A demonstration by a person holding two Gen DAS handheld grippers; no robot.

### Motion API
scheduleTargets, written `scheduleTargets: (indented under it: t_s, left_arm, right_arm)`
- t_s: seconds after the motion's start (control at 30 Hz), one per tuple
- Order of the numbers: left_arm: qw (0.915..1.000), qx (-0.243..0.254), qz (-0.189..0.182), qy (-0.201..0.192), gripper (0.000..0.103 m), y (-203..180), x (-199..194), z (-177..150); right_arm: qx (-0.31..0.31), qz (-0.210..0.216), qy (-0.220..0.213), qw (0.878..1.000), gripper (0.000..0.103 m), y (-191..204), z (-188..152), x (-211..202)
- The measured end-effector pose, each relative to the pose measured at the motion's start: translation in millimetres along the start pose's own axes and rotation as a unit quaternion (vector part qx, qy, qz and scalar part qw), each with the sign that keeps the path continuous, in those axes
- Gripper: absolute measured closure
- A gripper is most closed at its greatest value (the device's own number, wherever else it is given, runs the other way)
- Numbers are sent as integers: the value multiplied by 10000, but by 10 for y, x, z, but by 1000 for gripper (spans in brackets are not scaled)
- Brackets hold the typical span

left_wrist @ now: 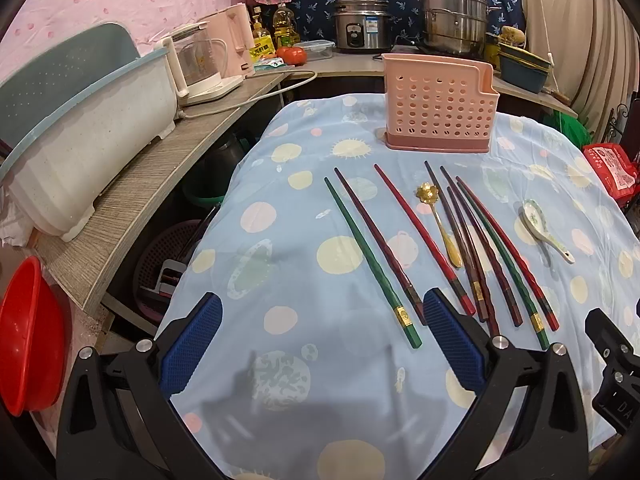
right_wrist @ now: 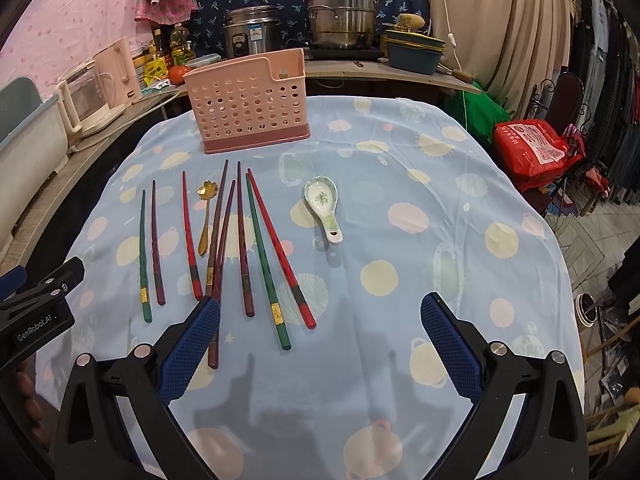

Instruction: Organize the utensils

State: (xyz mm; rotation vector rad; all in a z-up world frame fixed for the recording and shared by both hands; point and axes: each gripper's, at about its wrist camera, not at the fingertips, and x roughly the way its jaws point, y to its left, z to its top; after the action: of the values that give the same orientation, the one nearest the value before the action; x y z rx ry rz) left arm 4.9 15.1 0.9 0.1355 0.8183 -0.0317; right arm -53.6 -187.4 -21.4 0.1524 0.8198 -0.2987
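While both of my tools hover low over the near edge of the worktop (right_wrist: 460,200), I see the left hand-held gripper (left_wrist: 322,344) with its blue-padded fingers (left_wrist: 192,344) spread wide apart and nothing between them, and the right hand-held gripper (right_wrist: 320,346) likewise spread wide and empty. On the light blue patterned cloth (left_wrist: 280,240) the utensils lie flat in a loose row. From my left camera I count a green chopstick (left_wrist: 372,262) farthest left, a dark purple chopstick (left_wrist: 380,246) just beside it, a red chopstick (left_wrist: 424,238) next, and then a fanned cluster of chopsticks (left_wrist: 492,248) in dark, green and red, some crossing or touching at their near ends. A gold flower-shaped spoon (left_wrist: 440,226) lies between the red chopstick and the cluster, its bowl pointing away from me. A white ceramic spoon (right_wrist: 323,206) with a green pattern rests apart to the right of the chopsticks, bowl up. Beyond them all, at the far side of the cloth, stands the pink perforated utensil holder (right_wrist: 250,104), upright; I cannot tell from here what is inside it. Behind it, a counter (left_wrist: 352,65) carries a rice cooker (left_wrist: 362,22) and a steel steamer pot (left_wrist: 454,14).
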Motion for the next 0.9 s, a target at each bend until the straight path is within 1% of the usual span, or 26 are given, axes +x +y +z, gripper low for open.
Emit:
scheduleTargets:
  t_s: [0.17, 0.57, 0.9]
  left_arm:
    - [10000, 4, 51, -10, 7, -5, -8, -7]
    - [10000, -54, 38, 6, 7, -7, 11, -16]
    - [9994, -266, 119, 176, 7, 140, 192, -29]
  right_arm:
    - [7, -2, -3, 10000, 7, 1, -7, -5]
    - [10, 5, -2, 10000, 7, -7, -5, -1]
    - [154, -72, 99, 9998, 7, -105, -17, 107]
